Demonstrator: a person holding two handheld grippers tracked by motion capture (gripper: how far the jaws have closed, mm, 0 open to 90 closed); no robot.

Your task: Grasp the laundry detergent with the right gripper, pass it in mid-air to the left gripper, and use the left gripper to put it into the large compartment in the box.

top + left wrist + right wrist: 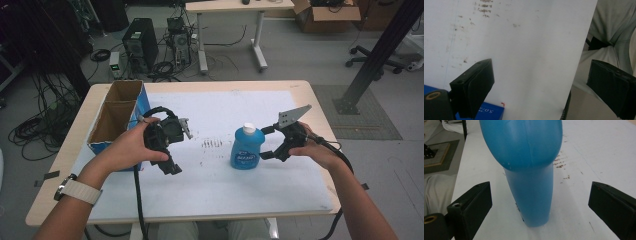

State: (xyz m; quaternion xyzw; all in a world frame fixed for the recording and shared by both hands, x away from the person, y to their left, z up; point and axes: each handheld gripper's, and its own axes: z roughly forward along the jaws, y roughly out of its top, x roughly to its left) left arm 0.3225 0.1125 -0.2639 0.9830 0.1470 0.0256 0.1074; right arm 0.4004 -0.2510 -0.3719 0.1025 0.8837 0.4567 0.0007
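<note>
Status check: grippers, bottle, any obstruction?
Right gripper open, jaws either side of the upright blue bottle, not touching. Left gripper open, holding nothing. Nothing between jaws and bottle.

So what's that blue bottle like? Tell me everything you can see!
The blue bottle looks like see-through blue plastic holding blue liquid, with a white cap on top and a dark blue label on its front with white writing too small to read. It has a narrower base and a rounder bulge higher up. It stands upright on the white mat, near the middle. The right tool sits open around it, jaws on either side, not touching it.
</note>
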